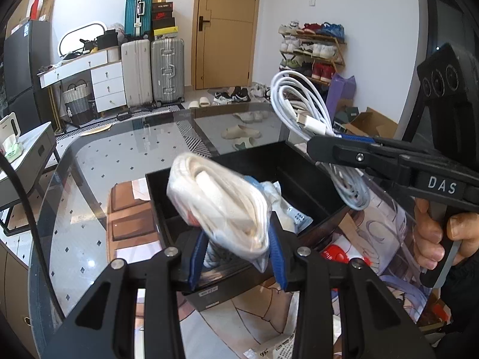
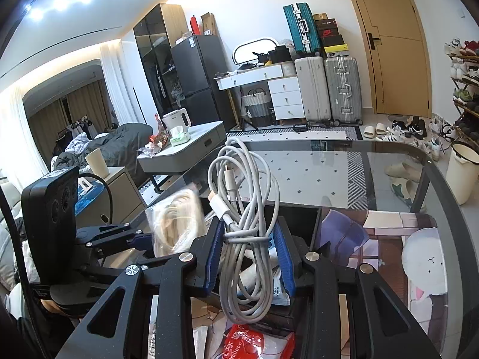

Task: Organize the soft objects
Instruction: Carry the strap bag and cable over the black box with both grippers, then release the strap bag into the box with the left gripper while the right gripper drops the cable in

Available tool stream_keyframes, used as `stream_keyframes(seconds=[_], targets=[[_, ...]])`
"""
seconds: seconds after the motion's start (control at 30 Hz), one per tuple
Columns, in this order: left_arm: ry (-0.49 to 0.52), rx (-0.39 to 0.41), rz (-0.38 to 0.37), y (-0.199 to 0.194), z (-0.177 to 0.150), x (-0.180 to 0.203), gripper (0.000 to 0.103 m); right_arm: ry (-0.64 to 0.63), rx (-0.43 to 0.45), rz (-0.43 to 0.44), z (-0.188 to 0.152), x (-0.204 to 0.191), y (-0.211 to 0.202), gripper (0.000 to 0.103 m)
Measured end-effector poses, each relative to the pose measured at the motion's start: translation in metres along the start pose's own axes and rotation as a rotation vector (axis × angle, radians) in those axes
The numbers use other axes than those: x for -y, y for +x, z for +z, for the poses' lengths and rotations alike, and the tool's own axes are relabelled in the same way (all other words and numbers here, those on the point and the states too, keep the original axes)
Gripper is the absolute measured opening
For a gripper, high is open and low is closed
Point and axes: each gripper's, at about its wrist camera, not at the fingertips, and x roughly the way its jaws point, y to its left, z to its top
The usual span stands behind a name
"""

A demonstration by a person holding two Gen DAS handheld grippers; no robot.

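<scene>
Black plastic box (image 1: 299, 167) sits mid-frame on the glass table (image 1: 119, 155), its floor mostly hidden. Above it, the left gripper (image 1: 239, 257) pinches a bagged cream cable (image 1: 221, 200): light, squashy, the film slippery, best held mid-bundle. The right gripper (image 2: 250, 257) clamps a white charging cable coil (image 2: 245, 197), limp, loops dangling; its lower end blurs from sight.

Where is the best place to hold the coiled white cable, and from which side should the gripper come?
Grip the white cable at its waist, where a wrap of cord binds the loops into one narrow bundle. Come square across the bundle, one pad on each flat side, as the right gripper does. Loose loops above and below would probably slip or spread.
</scene>
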Motion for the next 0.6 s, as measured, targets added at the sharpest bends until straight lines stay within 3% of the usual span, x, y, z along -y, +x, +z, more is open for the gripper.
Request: stream_keyframes(seconds=[0.6], targets=[[0.015,-0.02,0.018,0.013,0.005,-0.002,0.036,0.009,-0.022,-0.002,-0.002,0.0,0.025,0.034]])
